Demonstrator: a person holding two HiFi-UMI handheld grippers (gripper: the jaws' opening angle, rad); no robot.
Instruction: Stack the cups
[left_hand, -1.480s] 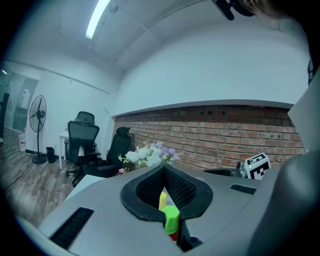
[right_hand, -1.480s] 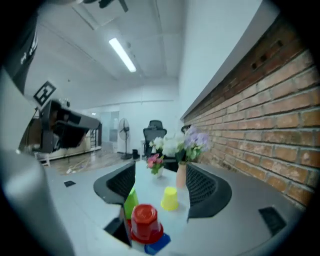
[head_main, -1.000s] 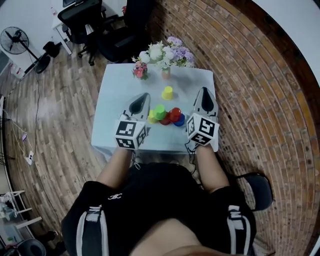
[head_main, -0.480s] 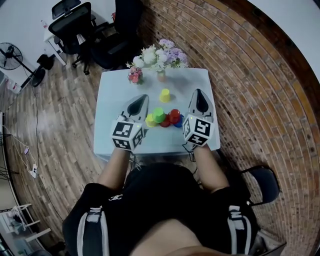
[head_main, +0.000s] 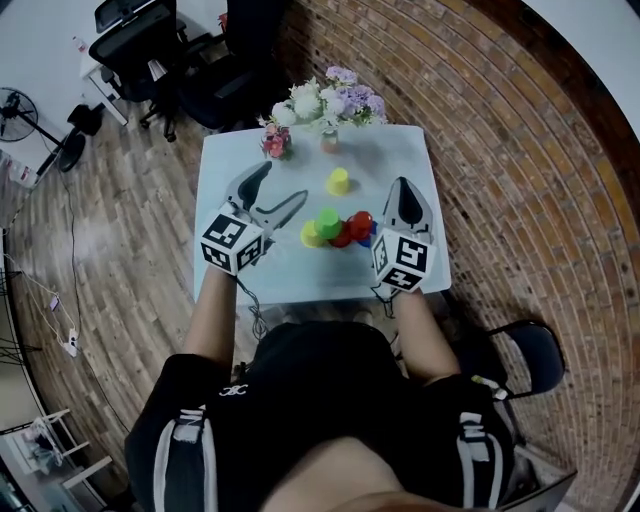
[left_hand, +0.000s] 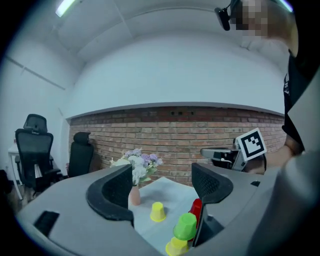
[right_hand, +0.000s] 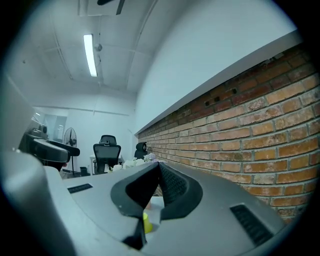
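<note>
Opening just now, left gripper (head_main: 284, 181) empty; shorts logo (head_main: 234, 391) illegible.

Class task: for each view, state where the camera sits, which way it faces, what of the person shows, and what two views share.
Head view: on the head, steeply down at table, left gripper, right gripper, forearms, lap.
Left gripper view: on that gripper, facing flowers and brick wall; jaws have just been opening, nothing between; right gripper shows.
Right gripper view: on that gripper, facing along the wall toward chairs; jaws shut.
Shared: the flowers, in all three.
</note>
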